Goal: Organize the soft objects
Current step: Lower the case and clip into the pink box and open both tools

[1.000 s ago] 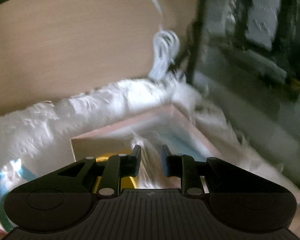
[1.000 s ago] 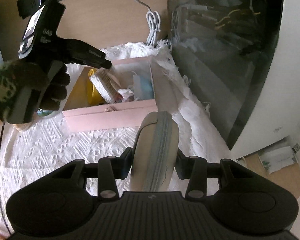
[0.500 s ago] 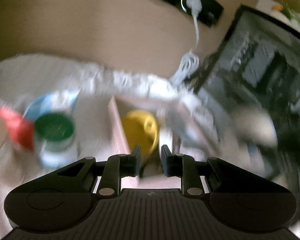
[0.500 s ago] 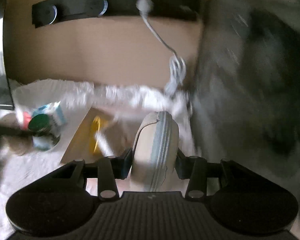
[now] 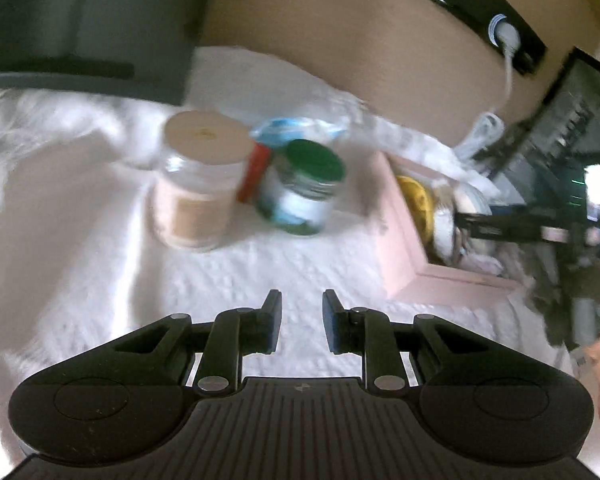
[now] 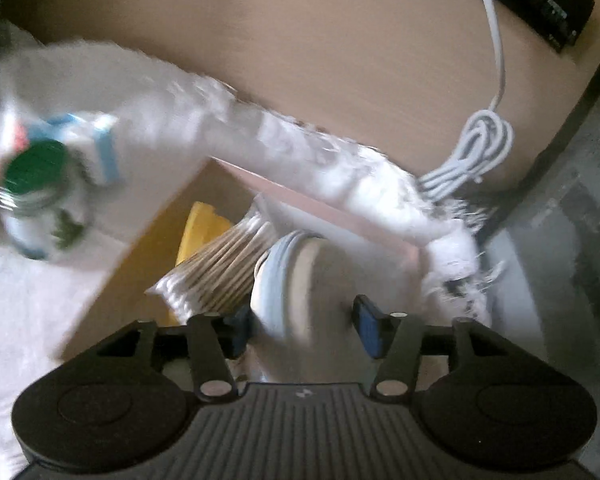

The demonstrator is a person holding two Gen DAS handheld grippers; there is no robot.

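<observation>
A pink open box stands on the white cloth, also in the right wrist view. It holds a yellow item and a pack of cotton swabs. My right gripper holds a beige zippered pouch between its fingers, down inside the box beside the swabs. In the left wrist view that gripper reaches into the box from the right. My left gripper is empty with jaws a little apart, above the bare cloth to the left of the box.
A beige-lidded glass jar, a green-lidded jar and a blue-and-white pack stand left of the box. A coiled white cable lies behind it. A dark glass cabinet is at right.
My right gripper has carried the pouch forward and down into the pink box. My left gripper has pulled back out of the box and swung left over the cloth.
</observation>
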